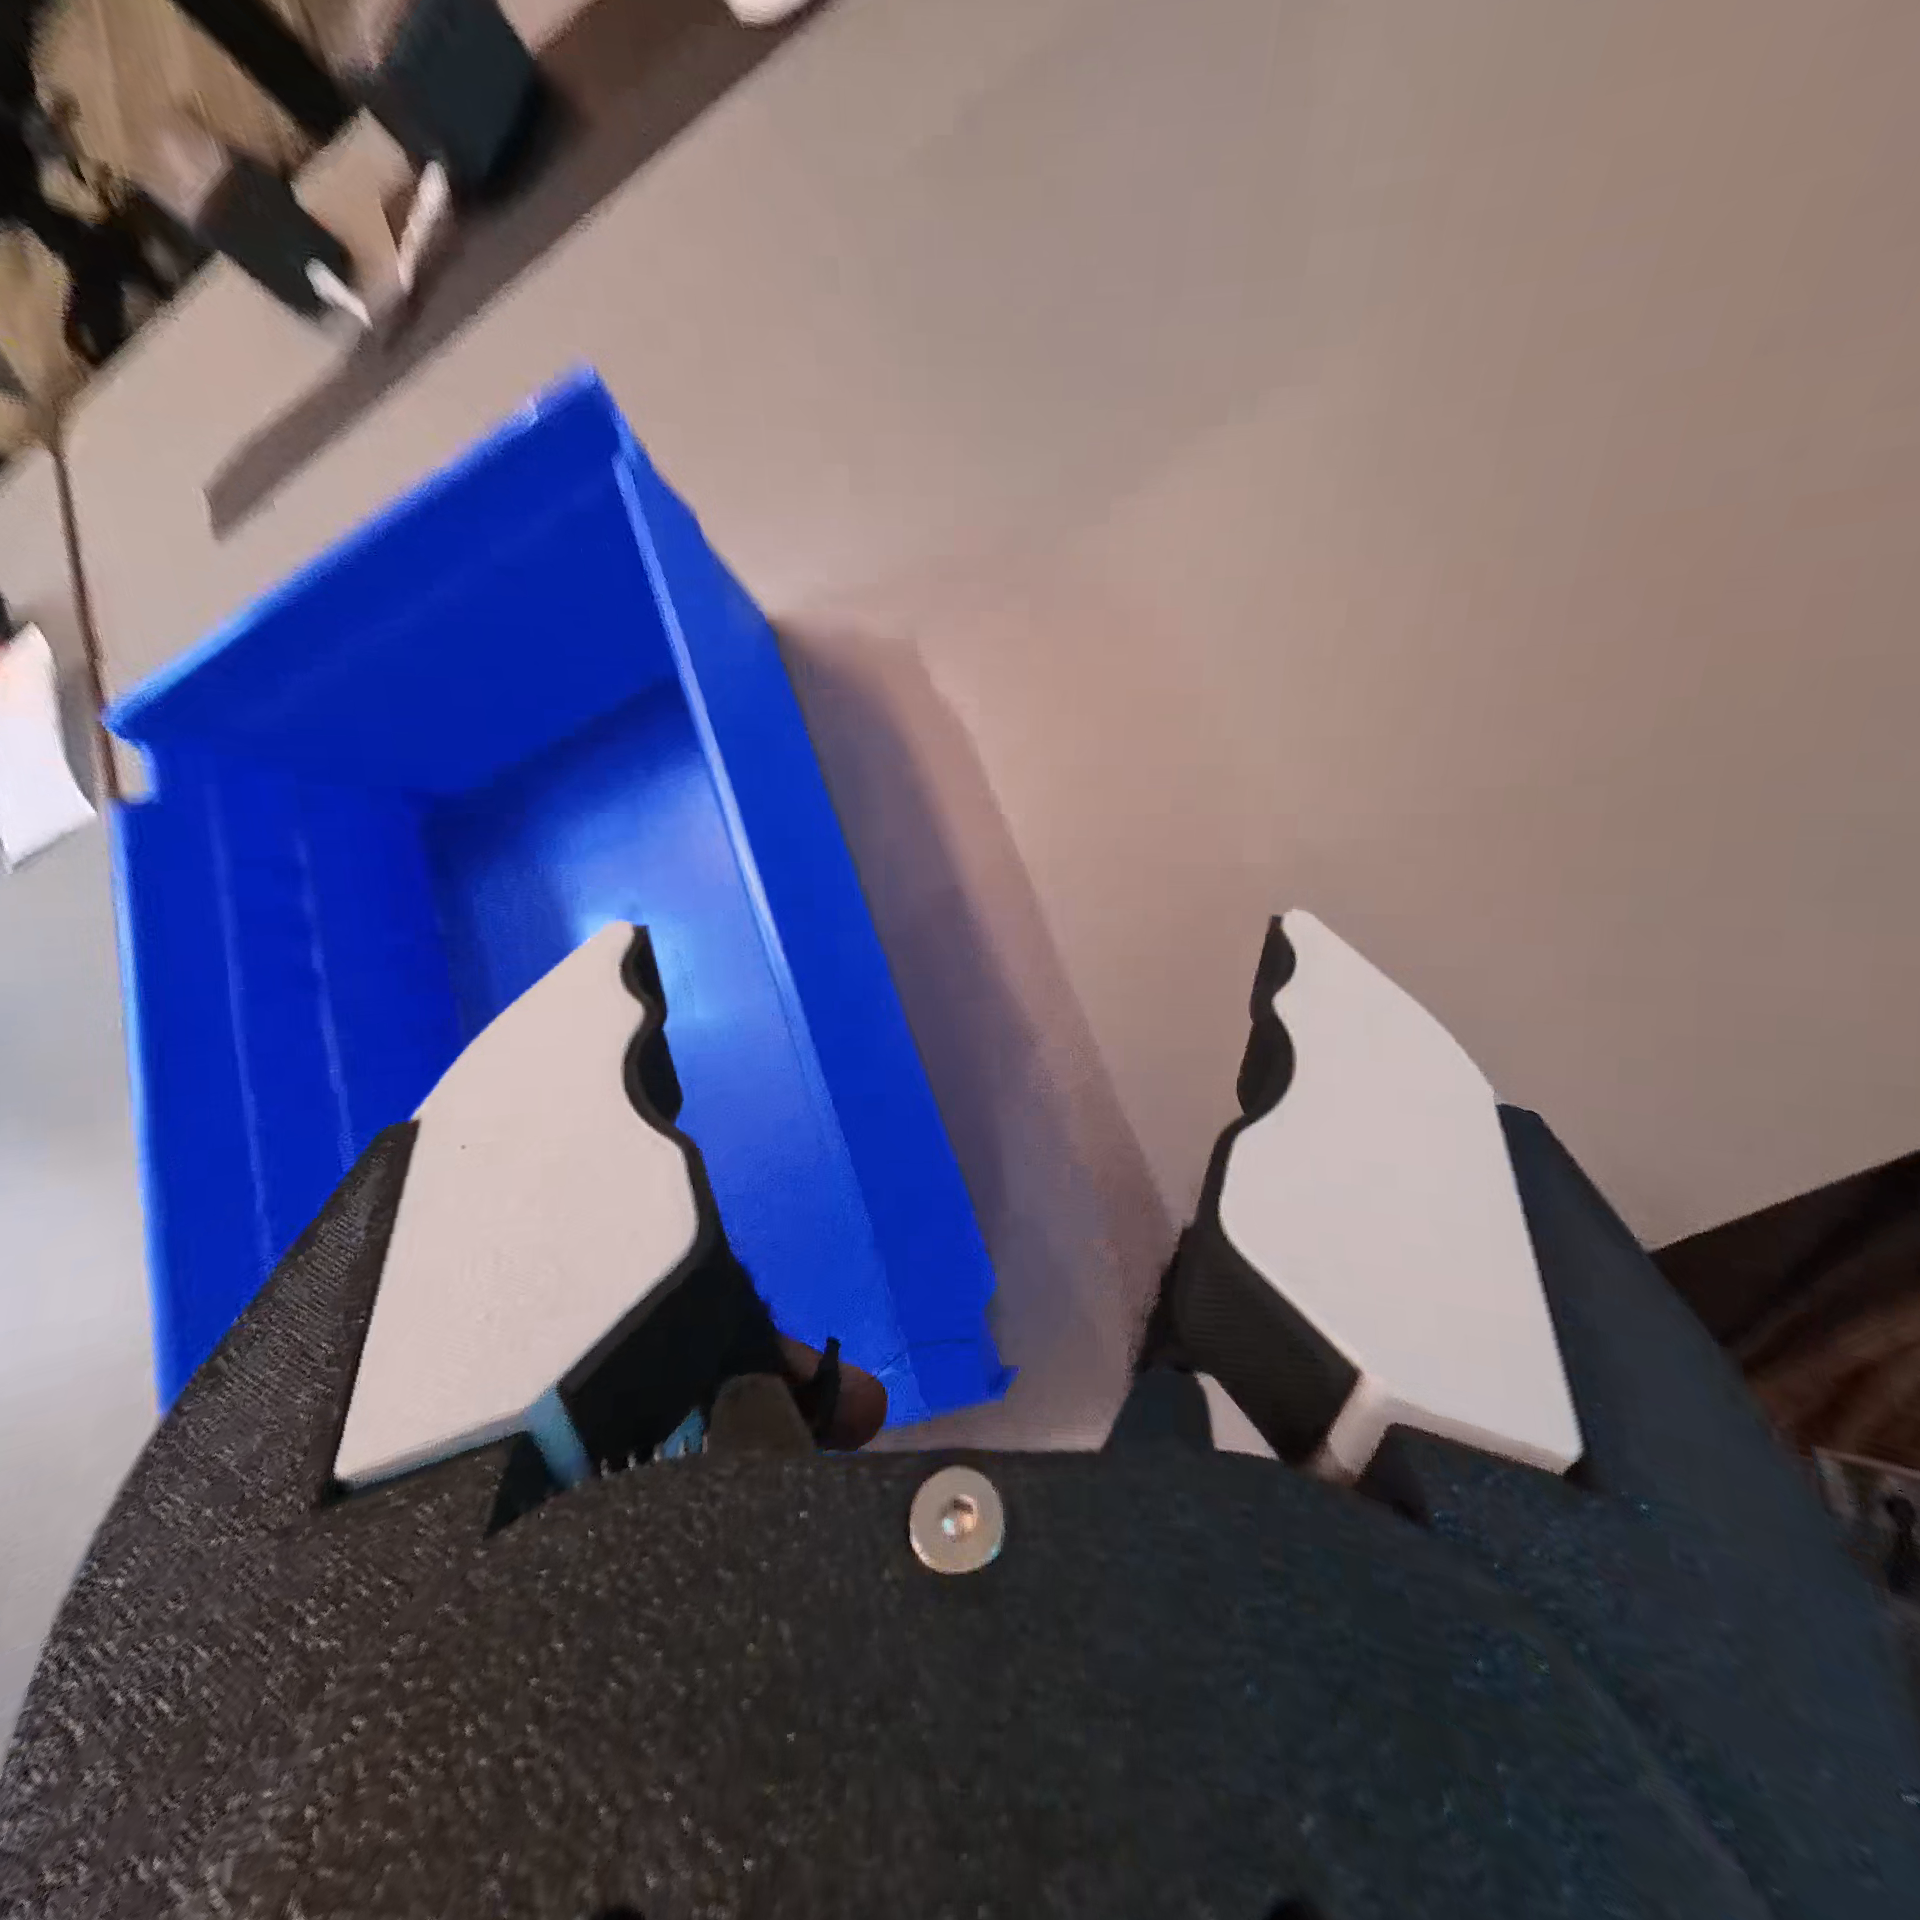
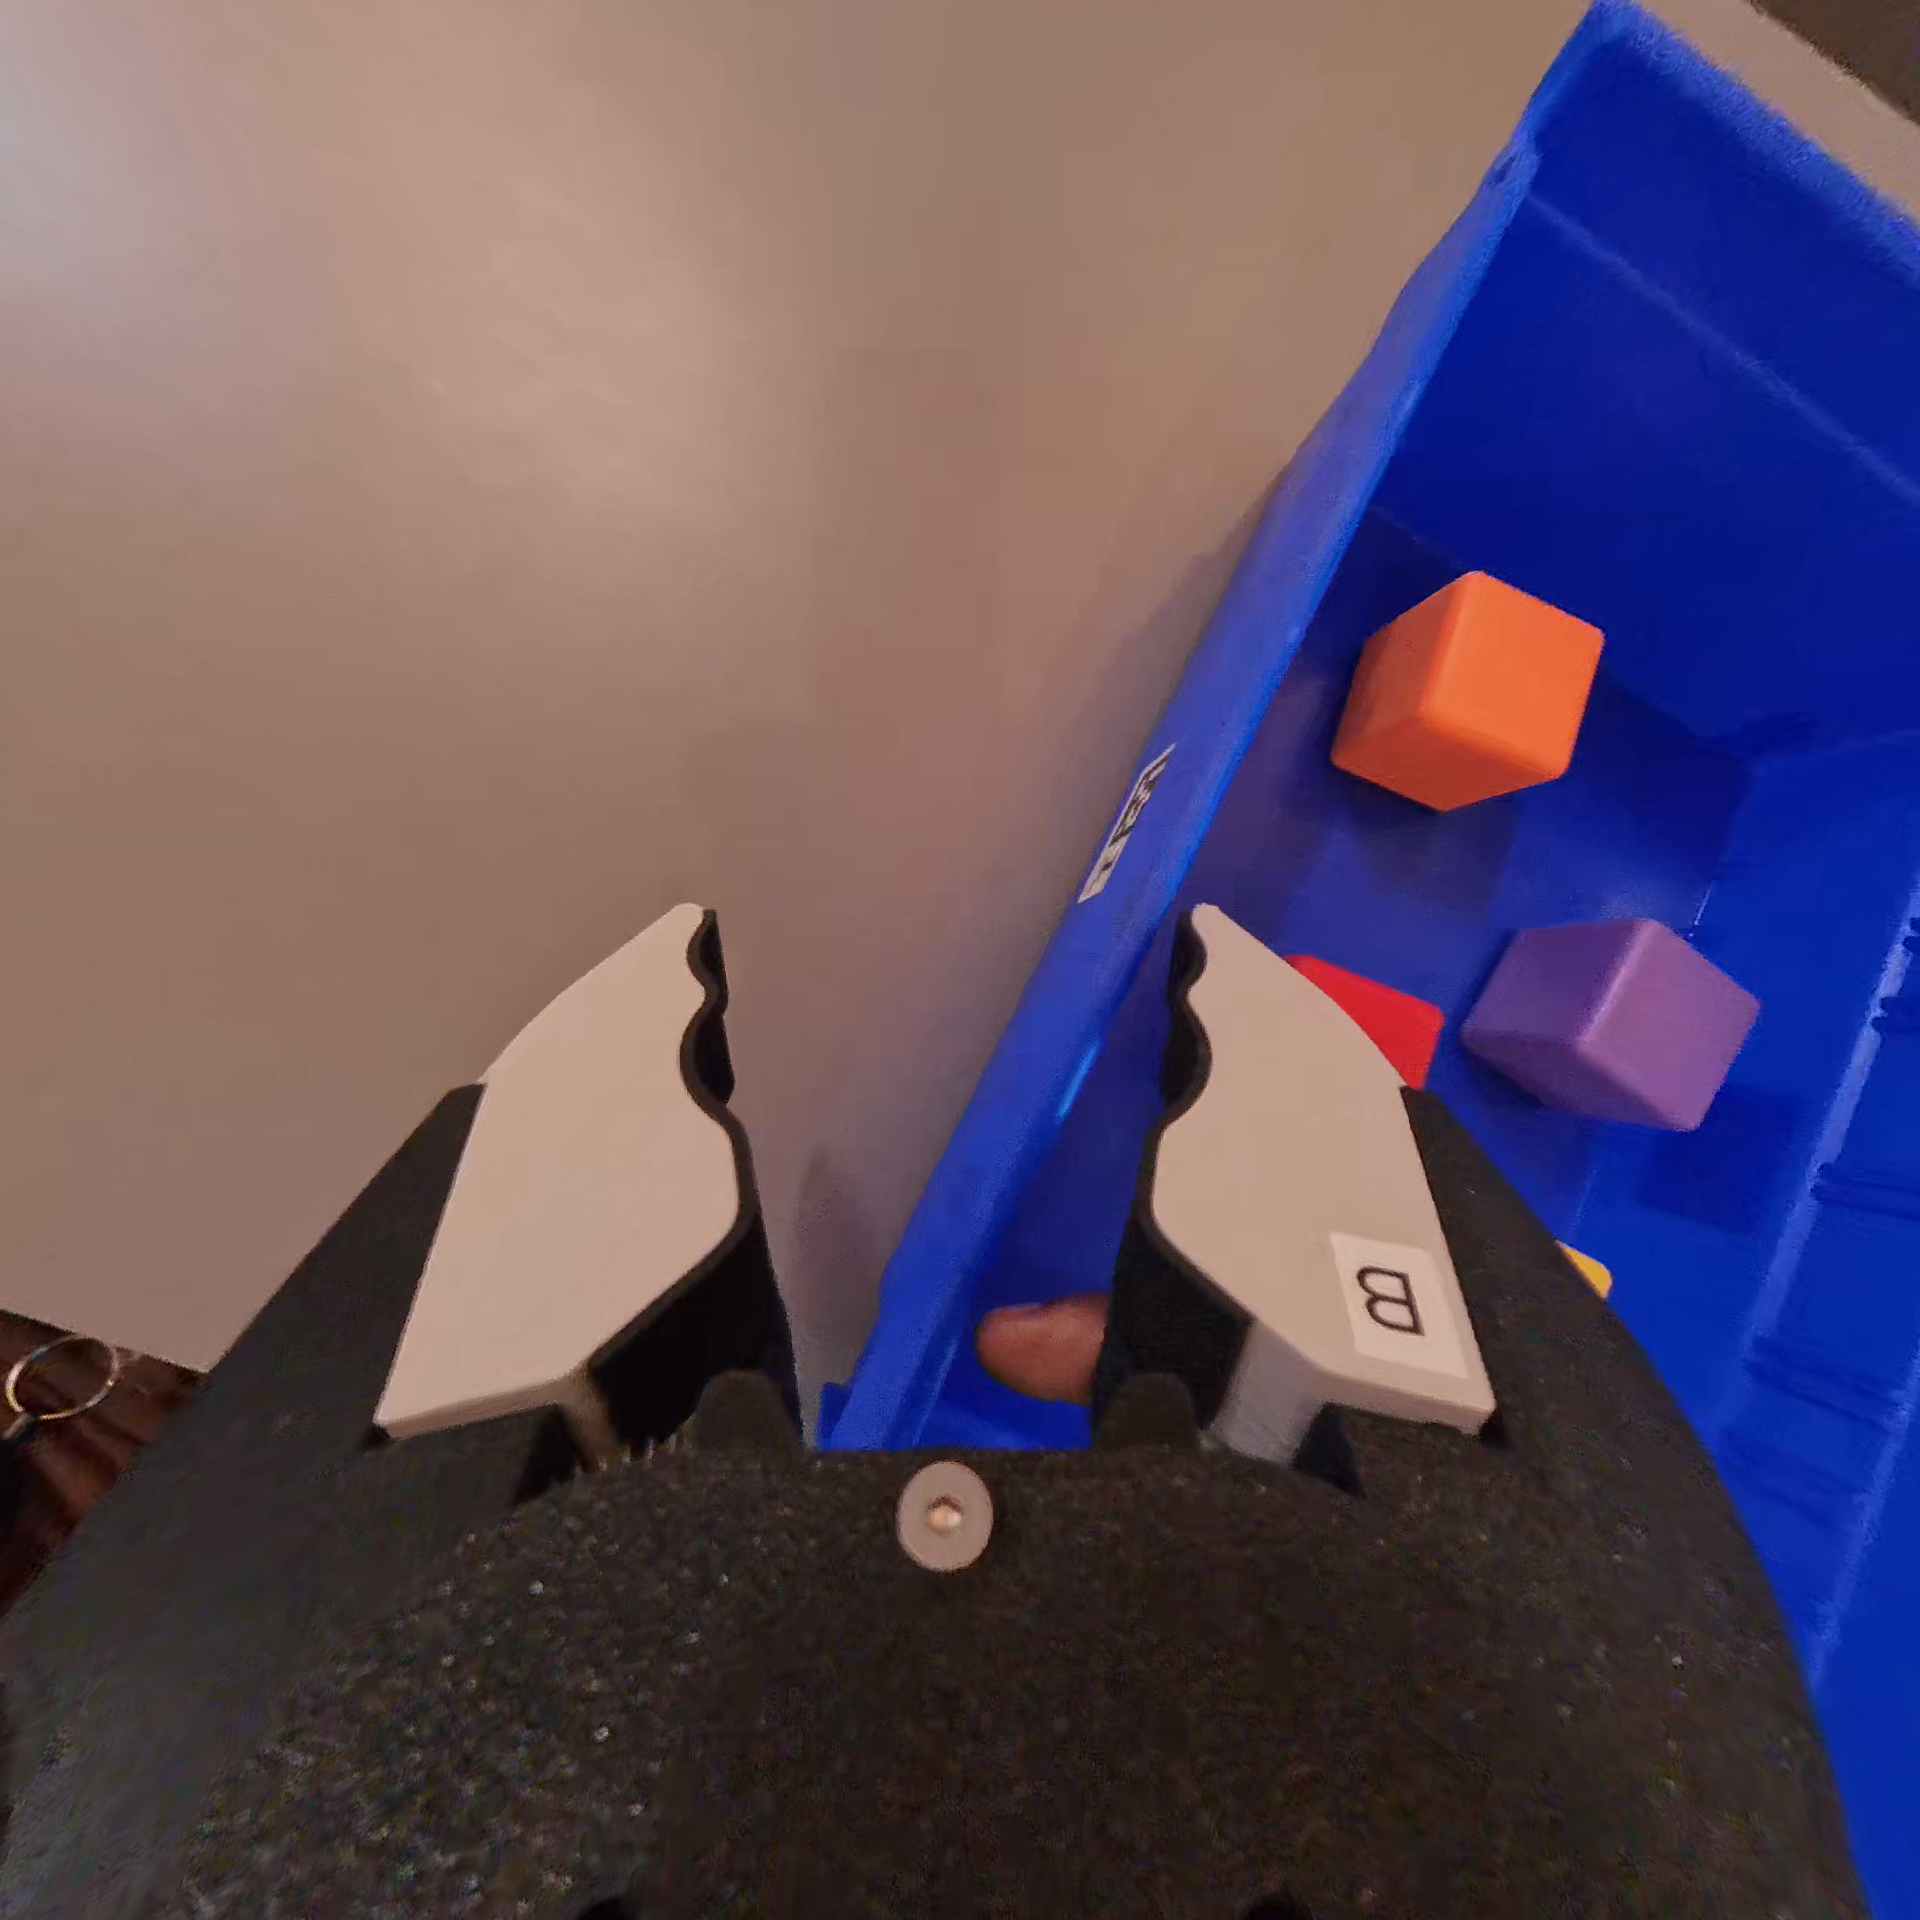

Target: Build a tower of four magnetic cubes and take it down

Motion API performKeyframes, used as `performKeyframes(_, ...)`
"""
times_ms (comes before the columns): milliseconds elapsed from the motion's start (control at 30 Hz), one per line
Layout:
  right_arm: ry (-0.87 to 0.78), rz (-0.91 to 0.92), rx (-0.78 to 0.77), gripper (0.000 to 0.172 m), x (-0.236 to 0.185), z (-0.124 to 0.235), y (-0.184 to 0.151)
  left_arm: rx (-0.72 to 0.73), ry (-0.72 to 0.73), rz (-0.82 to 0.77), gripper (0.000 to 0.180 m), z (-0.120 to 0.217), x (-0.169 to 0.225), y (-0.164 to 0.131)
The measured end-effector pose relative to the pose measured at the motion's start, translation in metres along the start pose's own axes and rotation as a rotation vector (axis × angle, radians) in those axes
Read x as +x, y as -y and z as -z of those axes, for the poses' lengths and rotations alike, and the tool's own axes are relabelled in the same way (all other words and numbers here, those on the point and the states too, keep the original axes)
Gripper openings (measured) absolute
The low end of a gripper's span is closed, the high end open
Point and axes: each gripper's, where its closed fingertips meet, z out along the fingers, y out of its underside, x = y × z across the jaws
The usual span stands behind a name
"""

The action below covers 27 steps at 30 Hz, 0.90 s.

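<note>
Four smooth plastic cubes, orange (image 2: 1470, 691), purple (image 2: 1610, 1023), red (image 2: 1387, 1013), a yellow sliver (image 2: 1588, 1273), lie in the blue plastic bin (image 2: 1049, 1091) on the grey worktop (image 2: 468, 468); probably light, rigid, slippery, so grip opposite flat faces; both tools, left (image 1: 956, 935) and right (image 2: 945, 925), gape empty

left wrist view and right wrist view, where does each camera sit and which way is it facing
Left wrist view: sits on the left hand-held gripper, looking forward and down at a blue bin with no cubes visible inside, on a grey table; its open white fingers show.
Right wrist view: sits on the right hand-held gripper, looking down over a blue bin's rim at orange, purple and red cubes; its open fingers show.
Shared: the grey table; whether it is the same bin, cannot tell.
</note>
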Motion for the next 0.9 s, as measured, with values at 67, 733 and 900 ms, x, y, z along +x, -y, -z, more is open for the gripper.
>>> performKeyframes(67,-0.014,0.02,-0.047,0.08,-0.002,-0.005,-0.006,-0.093,0.008,0.01,0.106,-0.01,-0.005,-0.023)
performKeyframes(733,-0.246,0.269,-0.181,0.022,0.028,-0.005,-0.035,-0.221,0.031,-0.108,0.014,-0.033,-0.039,-0.076)
performKeyframes(900,-0.202,0.399,-0.116,0.019,0.019,0.0,-0.04,-0.186,-0.001,-0.249,0.014,-0.042,-0.049,-0.07)
